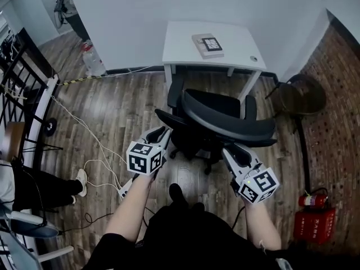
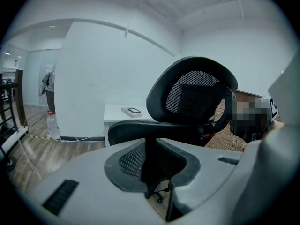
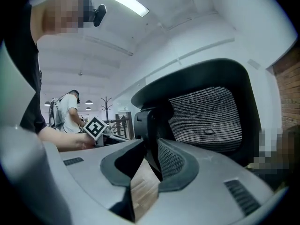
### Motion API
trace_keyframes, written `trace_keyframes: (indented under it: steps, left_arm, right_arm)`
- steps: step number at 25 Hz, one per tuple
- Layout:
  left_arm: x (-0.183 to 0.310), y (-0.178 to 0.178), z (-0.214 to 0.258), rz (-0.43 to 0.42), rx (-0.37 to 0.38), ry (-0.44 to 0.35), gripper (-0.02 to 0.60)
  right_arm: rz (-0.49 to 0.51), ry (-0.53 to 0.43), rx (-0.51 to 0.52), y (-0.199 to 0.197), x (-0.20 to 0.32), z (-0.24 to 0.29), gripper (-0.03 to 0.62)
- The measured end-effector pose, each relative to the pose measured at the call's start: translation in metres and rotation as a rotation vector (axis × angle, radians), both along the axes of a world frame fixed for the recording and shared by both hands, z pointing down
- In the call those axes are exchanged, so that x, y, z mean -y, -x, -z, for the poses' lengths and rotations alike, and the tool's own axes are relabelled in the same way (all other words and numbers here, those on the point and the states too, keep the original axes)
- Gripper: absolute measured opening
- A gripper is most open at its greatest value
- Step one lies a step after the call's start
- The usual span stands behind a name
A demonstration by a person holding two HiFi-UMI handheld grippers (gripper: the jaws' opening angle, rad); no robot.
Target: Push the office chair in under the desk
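Gripping the office chair [image 1: 216, 108] from behind, both claws serve as handles. The left claw [image 1: 164, 130] is closed on a dark upright part of the chair's frame near its armrest [image 1: 171, 120]. The right claw [image 1: 228, 149] is closed on the frame at the other edge of the backrest [image 1: 230, 125]. I judge that one hold on each side keeps the chair rolling straight toward the counter [image 1: 185, 44] without swivelling. The chair stands just in front of the counter, backrest turned away from it. The seat is at most a little under the counter's front edge, so the push is not finished.

Only the head view gives this layout: the gap between the counter's legs, a flat book or box [image 1: 207, 45] on the counter, and a red fire extinguisher [image 1: 311, 200] well apart from it. It does not show the pads. The left gripper view shows the dark part pinched between them, with a caster [image 2: 161, 198] below. The right gripper view shows the frame at the pad tips and wooden floor [image 3: 140, 191] in the gap behind, so this grip looks less sure. It shows also the left claw's marker cube [image 3: 95, 127] and a standing person [image 3: 70, 109] in the background.
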State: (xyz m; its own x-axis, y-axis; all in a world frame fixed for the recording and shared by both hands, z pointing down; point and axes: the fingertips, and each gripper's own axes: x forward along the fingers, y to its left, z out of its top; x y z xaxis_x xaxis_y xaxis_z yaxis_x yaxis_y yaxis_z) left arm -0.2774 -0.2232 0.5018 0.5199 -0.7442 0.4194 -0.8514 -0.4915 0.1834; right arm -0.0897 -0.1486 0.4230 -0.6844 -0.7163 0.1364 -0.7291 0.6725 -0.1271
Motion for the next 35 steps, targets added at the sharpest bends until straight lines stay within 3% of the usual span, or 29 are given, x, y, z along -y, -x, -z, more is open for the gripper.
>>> trace_keyframes:
  steps: [4,6,8,11,15,25,35]
  left_arm:
    - [-0.024,-0.011,-0.009,0.007,0.010,0.023,0.052]
    - [-0.036,-0.013,-0.013,0.015,0.011,0.028,0.052]
    - [-0.043,-0.014,-0.015,0.026,0.010,0.032,0.052]
    - [-0.051,-0.019,-0.016,0.035,0.003,0.032,0.052]
    - [-0.052,-0.030,-0.013,0.036,0.004,0.028,0.052]
    - [-0.027,-0.037,-0.007,0.043,0.047,0.007,0.053]
    - [-0.005,-0.044,-0.006,0.041,0.056,0.011,0.054]
  right_arm:
    - [-0.002,-0.005,0.029,-0.012,-0.028,0.000,0.092]
    - [-0.021,0.042,0.061,-0.029,-0.045,-0.015,0.110]
    - [-0.099,0.130,0.072,-0.059,-0.057,-0.040,0.119]
    - [-0.294,0.249,0.019,-0.114,-0.066,-0.072,0.120]
    - [-0.431,0.266,0.002,-0.155,-0.062,-0.075,0.137]
    - [-0.499,0.280,0.030,-0.157,-0.028,-0.075,0.140]
    - [-0.540,0.306,0.028,-0.169,-0.012,-0.073,0.077]
